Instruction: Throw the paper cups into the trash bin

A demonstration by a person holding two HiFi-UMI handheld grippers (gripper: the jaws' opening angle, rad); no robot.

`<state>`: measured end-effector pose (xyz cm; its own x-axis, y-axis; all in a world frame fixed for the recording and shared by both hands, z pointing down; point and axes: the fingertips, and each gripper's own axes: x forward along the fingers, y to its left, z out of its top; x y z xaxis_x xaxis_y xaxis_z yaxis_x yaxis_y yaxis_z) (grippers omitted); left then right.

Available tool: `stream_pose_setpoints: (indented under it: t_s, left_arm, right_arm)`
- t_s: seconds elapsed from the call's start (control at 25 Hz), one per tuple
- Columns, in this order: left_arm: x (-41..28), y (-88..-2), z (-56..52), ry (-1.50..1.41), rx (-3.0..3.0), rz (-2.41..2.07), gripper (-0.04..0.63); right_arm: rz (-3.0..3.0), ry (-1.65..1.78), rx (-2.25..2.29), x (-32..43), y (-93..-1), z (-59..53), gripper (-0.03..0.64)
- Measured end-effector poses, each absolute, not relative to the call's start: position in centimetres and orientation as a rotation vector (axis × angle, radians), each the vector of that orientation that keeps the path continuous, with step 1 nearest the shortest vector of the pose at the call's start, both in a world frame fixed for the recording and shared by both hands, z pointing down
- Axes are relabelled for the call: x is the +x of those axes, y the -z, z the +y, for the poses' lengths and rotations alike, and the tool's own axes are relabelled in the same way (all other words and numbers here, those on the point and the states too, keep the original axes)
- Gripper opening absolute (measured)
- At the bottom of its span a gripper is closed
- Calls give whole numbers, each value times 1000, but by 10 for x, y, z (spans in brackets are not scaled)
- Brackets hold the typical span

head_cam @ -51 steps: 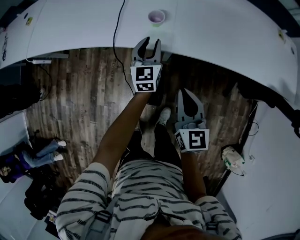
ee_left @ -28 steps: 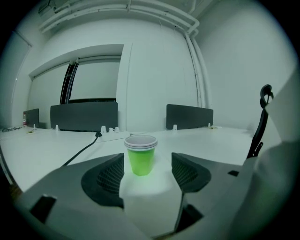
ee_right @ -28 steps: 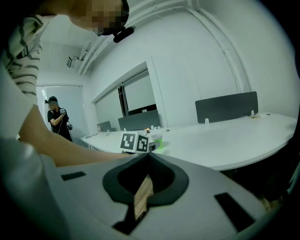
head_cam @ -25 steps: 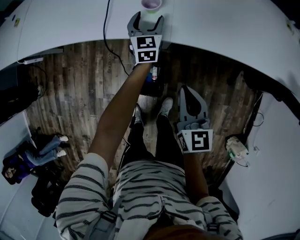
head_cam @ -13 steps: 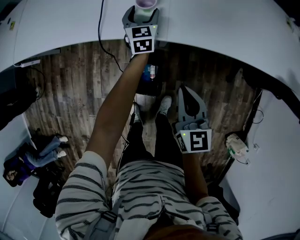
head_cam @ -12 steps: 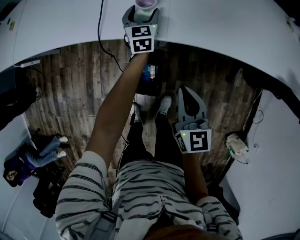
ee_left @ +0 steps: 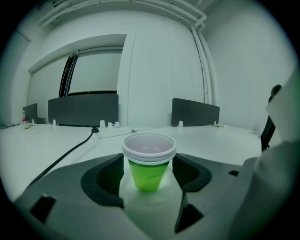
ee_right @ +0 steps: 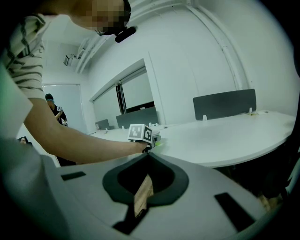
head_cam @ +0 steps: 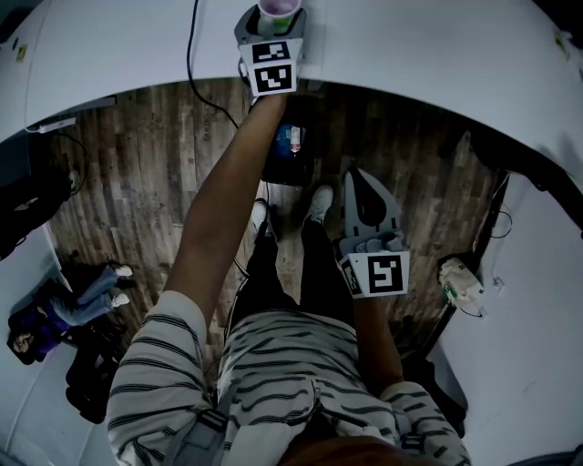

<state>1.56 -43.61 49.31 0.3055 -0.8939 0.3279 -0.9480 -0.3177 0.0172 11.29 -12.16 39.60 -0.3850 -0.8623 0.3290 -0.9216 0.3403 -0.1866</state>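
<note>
A green paper cup (ee_left: 149, 161) with a white rim stands upright on the white table (ee_left: 220, 140). My left gripper (head_cam: 271, 20) reaches over the table's near edge, open, one jaw on each side of the cup (head_cam: 278, 7); whether the pads touch it I cannot tell. My right gripper (head_cam: 363, 182) hangs shut over the wooden floor by the person's right leg, with nothing in it. A dark bin (head_cam: 290, 155) with something blue inside stands on the floor under the table edge, below the left arm.
A black cable (ee_left: 65, 152) runs across the table to a power strip (ee_left: 110, 132). Grey partition panels (ee_left: 83, 108) stand at the far side. The person's shoes (head_cam: 317, 202) are beside the bin. Another person sits on the floor at far left (head_cam: 73, 305).
My left gripper has gone forward from the table edge over the table until the cup stands between its jaws. The right gripper has stayed in place.
</note>
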Motion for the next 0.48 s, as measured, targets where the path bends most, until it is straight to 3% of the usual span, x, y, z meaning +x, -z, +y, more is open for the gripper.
stream_pose_setpoints:
  t_s: [0.48]
  left_arm:
    - [18,-486,-429,-367,2381,-1660,298]
  right_arm:
    - [-2442,-491,1653,115,-390,-125,9]
